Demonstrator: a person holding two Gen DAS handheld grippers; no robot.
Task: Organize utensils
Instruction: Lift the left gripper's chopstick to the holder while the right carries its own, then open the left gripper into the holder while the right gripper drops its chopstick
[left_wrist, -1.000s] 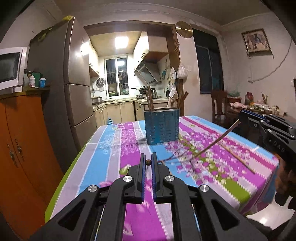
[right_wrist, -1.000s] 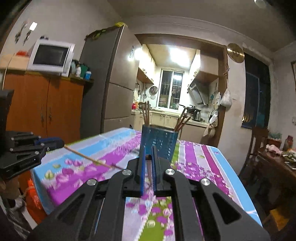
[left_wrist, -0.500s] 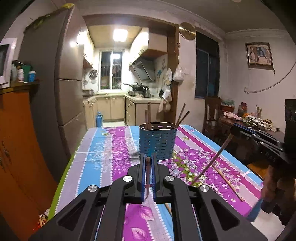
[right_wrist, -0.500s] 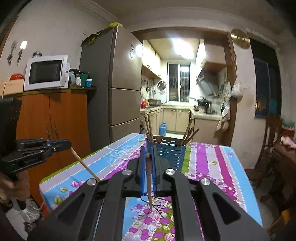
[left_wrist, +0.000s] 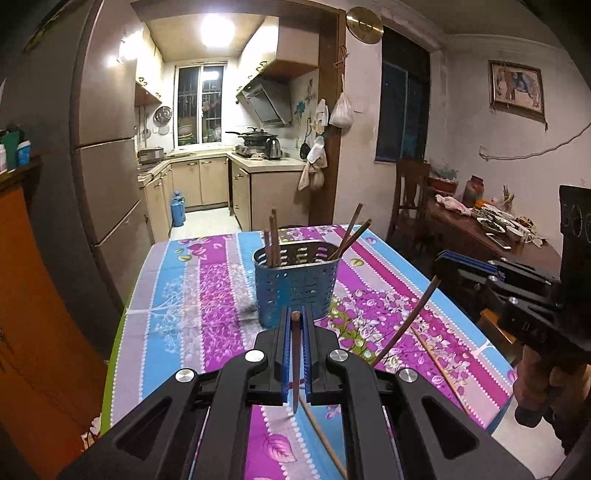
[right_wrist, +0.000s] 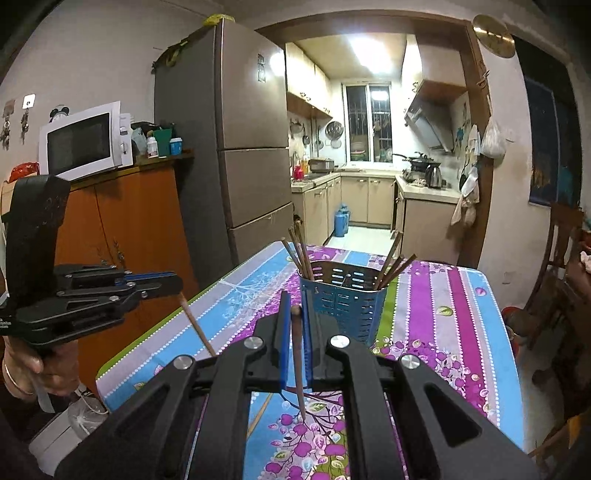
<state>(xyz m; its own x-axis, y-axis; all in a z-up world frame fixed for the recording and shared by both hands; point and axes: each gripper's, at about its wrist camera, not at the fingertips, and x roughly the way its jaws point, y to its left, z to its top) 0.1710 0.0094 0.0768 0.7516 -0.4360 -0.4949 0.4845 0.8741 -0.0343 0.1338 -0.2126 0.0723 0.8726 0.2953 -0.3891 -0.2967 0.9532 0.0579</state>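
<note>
A blue perforated utensil holder (left_wrist: 295, 280) stands on the flowered tablecloth and holds several brown chopsticks; it also shows in the right wrist view (right_wrist: 343, 299). My left gripper (left_wrist: 295, 325) is shut on a brown chopstick (left_wrist: 295, 362) that hangs tip down, above the table just short of the holder. My right gripper (right_wrist: 294, 314) is shut on another chopstick (right_wrist: 297, 362), also tip down, near the holder. Each gripper shows in the other's view, the right one (left_wrist: 517, 291) and the left one (right_wrist: 92, 291). Two loose chopsticks (left_wrist: 437, 363) (left_wrist: 321, 435) lie on the cloth.
The table (left_wrist: 184, 306) has a fridge (right_wrist: 240, 147) and an orange cabinet (right_wrist: 129, 229) with a microwave (right_wrist: 83, 142) on its left. A wooden chair (left_wrist: 410, 199) and a cluttered side table (left_wrist: 491, 229) stand on the right. The kitchen lies behind.
Both grippers have risen from the cloth with their chopsticks, which now hang tip down, and both have tilted to look down on the holder from higher up.
</note>
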